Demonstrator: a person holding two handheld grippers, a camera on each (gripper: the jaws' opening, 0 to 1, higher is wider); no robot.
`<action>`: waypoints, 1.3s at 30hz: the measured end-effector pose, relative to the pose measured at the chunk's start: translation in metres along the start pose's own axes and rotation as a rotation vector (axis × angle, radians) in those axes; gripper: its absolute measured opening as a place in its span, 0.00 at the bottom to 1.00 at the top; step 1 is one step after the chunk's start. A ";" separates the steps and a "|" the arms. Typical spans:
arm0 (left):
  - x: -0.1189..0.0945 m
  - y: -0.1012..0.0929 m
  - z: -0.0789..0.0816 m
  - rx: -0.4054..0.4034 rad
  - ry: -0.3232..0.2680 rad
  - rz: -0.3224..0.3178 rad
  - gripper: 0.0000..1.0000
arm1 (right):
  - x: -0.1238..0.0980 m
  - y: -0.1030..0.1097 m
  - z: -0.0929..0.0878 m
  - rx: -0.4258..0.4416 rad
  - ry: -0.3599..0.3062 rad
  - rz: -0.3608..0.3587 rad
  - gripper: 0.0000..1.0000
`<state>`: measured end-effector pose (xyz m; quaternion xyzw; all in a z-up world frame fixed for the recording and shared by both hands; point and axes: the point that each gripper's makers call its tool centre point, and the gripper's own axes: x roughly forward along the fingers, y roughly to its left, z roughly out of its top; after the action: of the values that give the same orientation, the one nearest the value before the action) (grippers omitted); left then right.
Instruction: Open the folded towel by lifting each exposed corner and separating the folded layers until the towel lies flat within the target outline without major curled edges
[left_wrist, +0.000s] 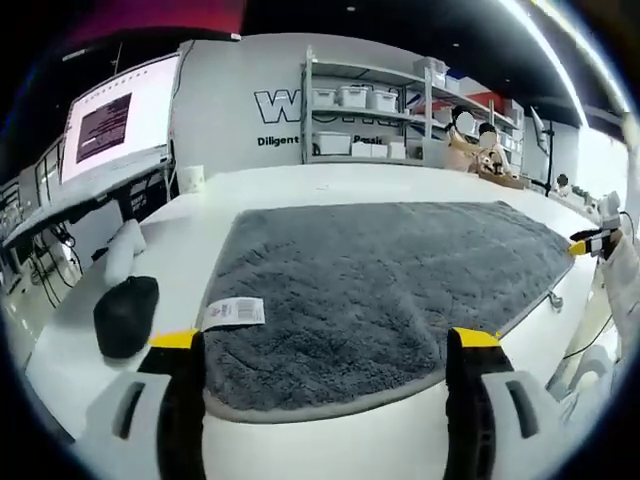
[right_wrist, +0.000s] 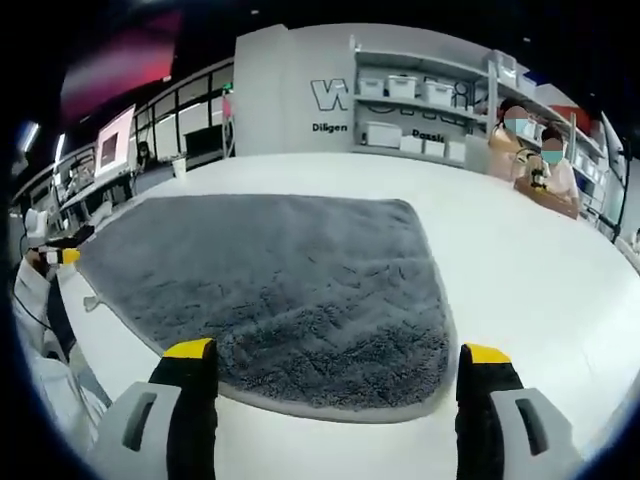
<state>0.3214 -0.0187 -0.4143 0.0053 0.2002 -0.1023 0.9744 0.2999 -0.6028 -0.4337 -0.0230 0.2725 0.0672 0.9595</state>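
A shaggy grey towel (left_wrist: 385, 280) lies spread on the white table (left_wrist: 270, 185), its near edge just past my left gripper (left_wrist: 325, 345), which stands open with nothing between its yellow-tipped fingers. A white label (left_wrist: 234, 312) sits at the towel's near left corner. In the right gripper view the same towel (right_wrist: 280, 280) stretches away from my right gripper (right_wrist: 330, 355), also open and empty, close to a rounded corner. The right gripper (left_wrist: 592, 243) shows at the far right of the left gripper view; the left gripper (right_wrist: 55, 255) shows at the left of the right gripper view.
A black mouse-like object (left_wrist: 125, 315) and a white roll (left_wrist: 122, 250) lie left of the towel. A cup (left_wrist: 192, 177) stands farther back. A screen (left_wrist: 115, 120), shelves with bins (left_wrist: 365, 125) and people (right_wrist: 530, 150) at a bench are behind.
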 end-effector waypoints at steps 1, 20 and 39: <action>-0.002 0.001 0.005 -0.009 -0.021 -0.005 0.99 | -0.002 -0.001 0.003 -0.002 -0.006 -0.005 0.99; -0.061 0.041 0.023 -0.051 -0.144 -0.006 0.99 | -0.035 0.020 0.034 -0.037 -0.080 0.036 0.99; -0.057 0.022 0.025 -0.067 -0.147 -0.057 0.98 | -0.034 0.028 0.025 -0.054 -0.071 0.059 0.99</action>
<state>0.2840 0.0131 -0.3696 -0.0405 0.1314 -0.1233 0.9828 0.2803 -0.5768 -0.3946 -0.0382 0.2368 0.1036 0.9653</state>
